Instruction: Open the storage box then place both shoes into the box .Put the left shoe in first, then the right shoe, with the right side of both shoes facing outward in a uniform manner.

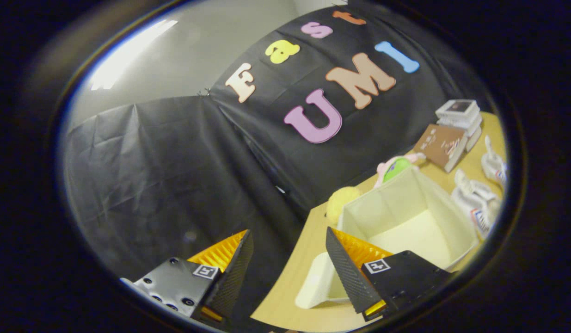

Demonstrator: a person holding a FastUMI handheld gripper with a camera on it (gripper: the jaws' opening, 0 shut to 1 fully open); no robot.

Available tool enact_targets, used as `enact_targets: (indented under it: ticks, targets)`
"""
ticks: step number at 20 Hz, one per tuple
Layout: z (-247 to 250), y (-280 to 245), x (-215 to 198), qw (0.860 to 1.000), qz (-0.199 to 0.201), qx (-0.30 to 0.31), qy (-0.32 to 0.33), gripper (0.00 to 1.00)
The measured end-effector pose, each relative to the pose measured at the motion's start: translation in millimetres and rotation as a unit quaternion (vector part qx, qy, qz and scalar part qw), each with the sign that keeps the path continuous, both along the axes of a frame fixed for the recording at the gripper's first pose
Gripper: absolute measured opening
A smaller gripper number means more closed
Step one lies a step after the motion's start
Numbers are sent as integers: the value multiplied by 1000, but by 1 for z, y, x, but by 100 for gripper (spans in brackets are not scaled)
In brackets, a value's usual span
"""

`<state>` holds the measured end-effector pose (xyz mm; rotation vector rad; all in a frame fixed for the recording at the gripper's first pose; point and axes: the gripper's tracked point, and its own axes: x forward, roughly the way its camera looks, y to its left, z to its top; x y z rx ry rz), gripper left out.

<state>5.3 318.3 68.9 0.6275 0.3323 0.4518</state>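
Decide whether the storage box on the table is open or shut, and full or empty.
Open and empty: the storage box shows bare pale inner walls and floor, no shoe inside. The gripper is open, holding nothing.

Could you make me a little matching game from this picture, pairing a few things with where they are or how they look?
Things:
1. storage box
2. shoes
3. yellow ball
4. tool

Descriptions:
A. white pair lying on the table beyond the box
B. fingers apart, gripping nothing
C. open, nothing visible inside
D. round, beside the box next to the black cloth

Pairs: 1-C, 2-A, 3-D, 4-B
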Motion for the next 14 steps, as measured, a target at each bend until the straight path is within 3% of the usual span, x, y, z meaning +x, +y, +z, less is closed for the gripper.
enact_targets:
  ticks: [4, 7, 14]
  targets:
    - [10, -72, 18, 987, -58, -147, -30, 98]
    - [14, -116, 30, 975, -92, -200, -31, 98]
    - [-45, -228, 53, 931, -158, -321, 73, 99]
